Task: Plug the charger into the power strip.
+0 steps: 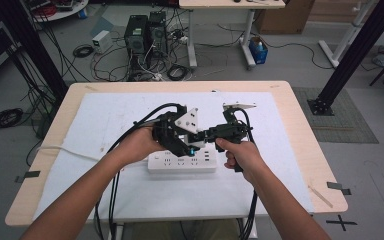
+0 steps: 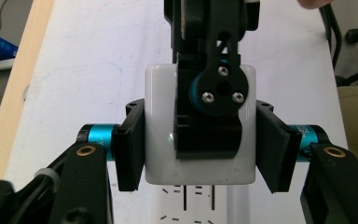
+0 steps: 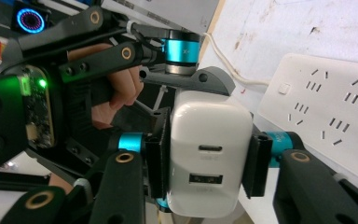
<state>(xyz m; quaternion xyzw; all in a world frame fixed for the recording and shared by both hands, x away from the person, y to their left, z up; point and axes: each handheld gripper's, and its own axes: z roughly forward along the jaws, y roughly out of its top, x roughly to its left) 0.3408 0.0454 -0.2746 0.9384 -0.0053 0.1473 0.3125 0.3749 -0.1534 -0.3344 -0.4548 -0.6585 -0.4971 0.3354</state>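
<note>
A white USB charger block (image 2: 161, 135) hangs just above a white power strip (image 1: 180, 163) near the middle of the table. My left gripper (image 2: 200, 149) is shut on two of its sides. The right gripper (image 3: 209, 158) clamps the other pair of sides, with the charger's (image 3: 209, 126) two ports facing its camera. In the high view the left gripper (image 1: 194, 145) and right gripper (image 1: 203, 136) meet nose to nose over the strip, hiding the charger. The strip's sockets (image 3: 326, 107) lie beside and below the block, and part of the strip (image 2: 186, 200) lies directly under it.
A white mat (image 1: 105, 120) covers most of the wooden table (image 1: 300, 125). The strip's white cord (image 1: 70, 151) runs off to the left edge. Black gripper cables (image 1: 111, 200) hang over the front edge. Computers (image 1: 145, 35) and loose cables stand on the floor behind.
</note>
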